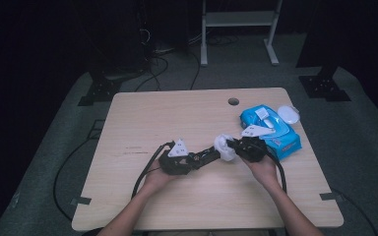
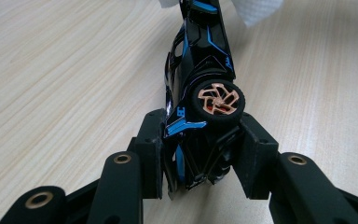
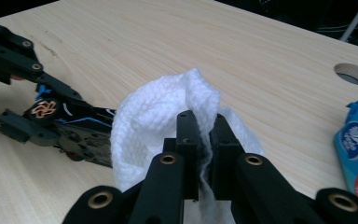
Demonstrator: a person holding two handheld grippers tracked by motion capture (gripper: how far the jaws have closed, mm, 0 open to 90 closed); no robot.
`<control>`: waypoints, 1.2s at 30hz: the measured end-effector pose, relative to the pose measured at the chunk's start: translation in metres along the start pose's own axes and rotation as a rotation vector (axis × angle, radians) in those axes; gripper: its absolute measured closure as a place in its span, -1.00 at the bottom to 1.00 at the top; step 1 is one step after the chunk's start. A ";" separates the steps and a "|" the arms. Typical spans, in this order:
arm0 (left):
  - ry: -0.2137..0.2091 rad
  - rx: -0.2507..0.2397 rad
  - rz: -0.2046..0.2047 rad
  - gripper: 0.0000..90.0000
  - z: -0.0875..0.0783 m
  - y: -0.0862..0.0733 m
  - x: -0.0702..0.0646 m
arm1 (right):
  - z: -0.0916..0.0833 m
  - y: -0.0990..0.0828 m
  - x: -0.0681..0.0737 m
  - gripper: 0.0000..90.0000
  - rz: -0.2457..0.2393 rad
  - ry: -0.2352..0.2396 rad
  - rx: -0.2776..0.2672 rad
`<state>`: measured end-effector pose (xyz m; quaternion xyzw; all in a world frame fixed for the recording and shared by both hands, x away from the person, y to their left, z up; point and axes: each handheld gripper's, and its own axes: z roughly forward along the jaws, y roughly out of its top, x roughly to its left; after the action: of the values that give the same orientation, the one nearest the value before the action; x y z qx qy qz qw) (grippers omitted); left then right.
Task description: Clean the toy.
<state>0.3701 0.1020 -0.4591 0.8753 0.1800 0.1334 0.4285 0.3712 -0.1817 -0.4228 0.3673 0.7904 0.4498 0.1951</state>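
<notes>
White wipe cloth [image 3: 168,116] was clamped between the fingers of the right gripper [image 3: 204,135], bunched around them and pressed against one end of the toy car [image 2: 200,88]. The left gripper [image 2: 200,154] had its fingers closed on the opposite end of the car, holding it on its side just above the table [image 1: 142,118], near the middle of the front half. The step in hand appeared to be wiping the car body. The next move would call for a steady hold by the left gripper while the cloth is drawn along the bodywork. The left gripper view showed the copper-coloured wheel [image 2: 216,99] and blue trim in detail. The high view showed the blue wipes pack [image 1: 270,129] at the right, its lid open, just behind the right gripper.
</notes>
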 end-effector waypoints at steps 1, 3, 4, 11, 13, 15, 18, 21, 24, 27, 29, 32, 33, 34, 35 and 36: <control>0.000 0.000 -0.001 0.30 0.000 0.000 0.000 | 0.002 -0.001 0.001 0.87 -0.001 0.011 0.007; 0.002 0.000 0.002 0.30 0.000 0.000 0.000 | 0.005 -0.002 0.001 0.87 -0.012 0.010 0.018; 0.000 -0.001 0.001 0.30 0.000 0.000 0.000 | 0.006 -0.002 0.000 0.87 -0.007 0.008 0.024; -0.002 0.003 0.009 0.30 0.000 0.002 -0.001 | 0.019 0.008 0.026 0.87 -0.044 0.076 0.028; -0.001 0.004 0.008 0.30 0.000 0.002 -0.002 | 0.026 0.011 0.038 0.87 -0.066 0.103 0.028; -0.003 0.006 0.008 0.30 0.000 0.002 -0.001 | 0.035 0.014 0.051 0.87 -0.069 0.162 0.021; -0.005 0.002 0.002 0.30 0.000 0.000 -0.001 | 0.042 0.016 0.065 0.87 -0.086 0.205 0.020; -0.005 0.004 0.003 0.30 -0.003 0.000 0.000 | 0.043 0.019 0.066 0.87 -0.112 0.187 0.027; -0.004 -0.001 0.001 0.30 -0.004 -0.001 0.002 | 0.038 0.017 0.051 0.87 -0.110 0.137 0.033; -0.003 0.000 0.003 0.30 -0.005 -0.001 0.002 | 0.029 0.012 0.033 0.87 -0.076 0.084 0.029; -0.005 0.001 0.003 0.30 -0.004 -0.001 0.002 | 0.023 0.008 0.021 0.87 -0.046 0.059 0.019; -0.006 0.003 0.003 0.30 -0.004 -0.001 0.002 | 0.015 0.004 0.007 0.87 -0.020 0.024 0.016; -0.006 0.002 0.003 0.30 -0.004 -0.001 0.002 | 0.014 0.003 0.005 0.87 -0.018 0.010 0.015; -0.005 0.002 0.005 0.30 -0.004 -0.002 0.002 | 0.011 0.002 0.001 0.87 -0.006 -0.003 0.017; -0.004 0.003 0.006 0.30 -0.003 -0.002 0.002 | 0.010 0.001 -0.001 0.87 -0.002 -0.009 0.016; -0.003 0.006 0.003 0.29 -0.003 -0.001 0.002 | 0.008 0.000 -0.004 0.87 0.014 -0.008 0.014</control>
<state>0.3704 0.1057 -0.4582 0.8770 0.1785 0.1321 0.4260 0.3793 -0.1800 -0.4274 0.3757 0.7902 0.4443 0.1925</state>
